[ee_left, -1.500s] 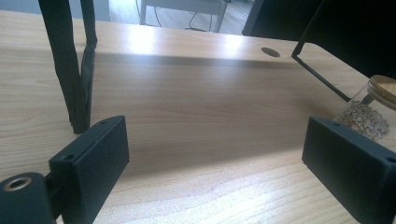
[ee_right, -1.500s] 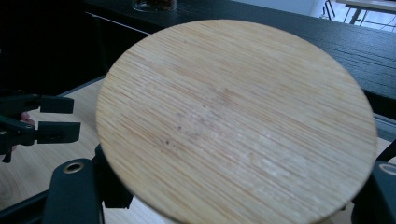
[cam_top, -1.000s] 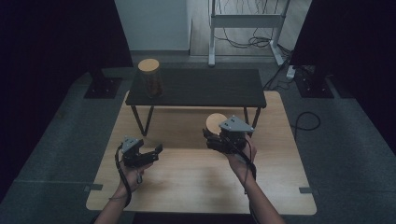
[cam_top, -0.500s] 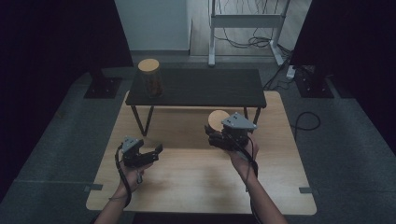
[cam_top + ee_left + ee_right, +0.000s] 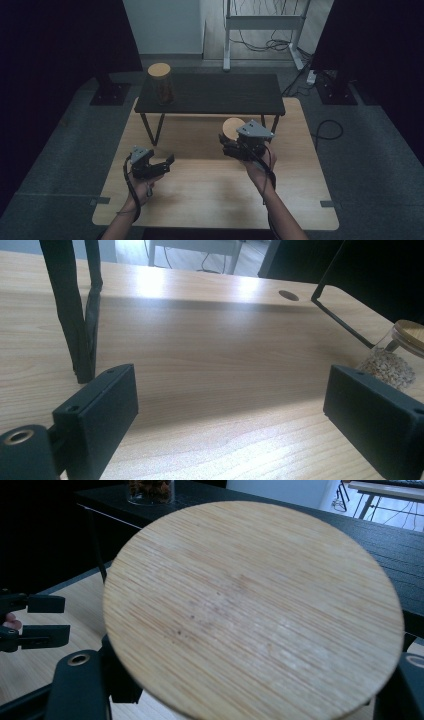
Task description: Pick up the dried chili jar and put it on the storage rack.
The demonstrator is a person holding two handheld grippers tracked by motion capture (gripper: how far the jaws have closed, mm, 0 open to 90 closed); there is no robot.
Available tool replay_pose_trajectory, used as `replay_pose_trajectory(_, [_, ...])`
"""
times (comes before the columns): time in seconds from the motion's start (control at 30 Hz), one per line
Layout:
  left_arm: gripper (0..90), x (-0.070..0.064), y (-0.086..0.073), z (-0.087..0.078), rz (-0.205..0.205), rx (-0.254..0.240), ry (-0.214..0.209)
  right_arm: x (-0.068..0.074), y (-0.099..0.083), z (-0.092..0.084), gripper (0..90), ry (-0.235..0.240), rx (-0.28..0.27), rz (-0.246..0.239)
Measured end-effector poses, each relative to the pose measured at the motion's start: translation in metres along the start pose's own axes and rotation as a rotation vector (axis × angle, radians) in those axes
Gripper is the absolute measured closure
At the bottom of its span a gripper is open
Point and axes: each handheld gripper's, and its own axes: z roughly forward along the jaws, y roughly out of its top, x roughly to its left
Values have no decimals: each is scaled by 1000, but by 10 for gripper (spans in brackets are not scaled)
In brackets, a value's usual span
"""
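Jar (image 5: 233,131) with a round bamboo lid (image 5: 250,612), fine straight grain, sits on the pale wooden table (image 5: 210,195) just in front of the low black bench (image 5: 215,93); my right gripper (image 5: 231,149) is clamped around its glass body under the lid. My left gripper (image 5: 162,164) hangs low over the table with its square matte-black pads (image 5: 102,412) spread wide, nothing between them. A second lidded jar (image 5: 160,83), dark contents, stands on the bench's left end.

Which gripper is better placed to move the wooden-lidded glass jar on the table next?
Right. The right gripper is closed on the wooden-lidded glass jar; the left gripper stands open, apart from it.
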Motion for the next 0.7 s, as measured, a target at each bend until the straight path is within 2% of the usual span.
replay_pose_trajectory(0.37, [69,0,0,1,6,10,-1,-3,-4,0,255,1,2,10])
replay_pose_trajectory(0.7, [69,-1,0,2,10,16,-5,-5,-5,-3,255,-19,0,18])
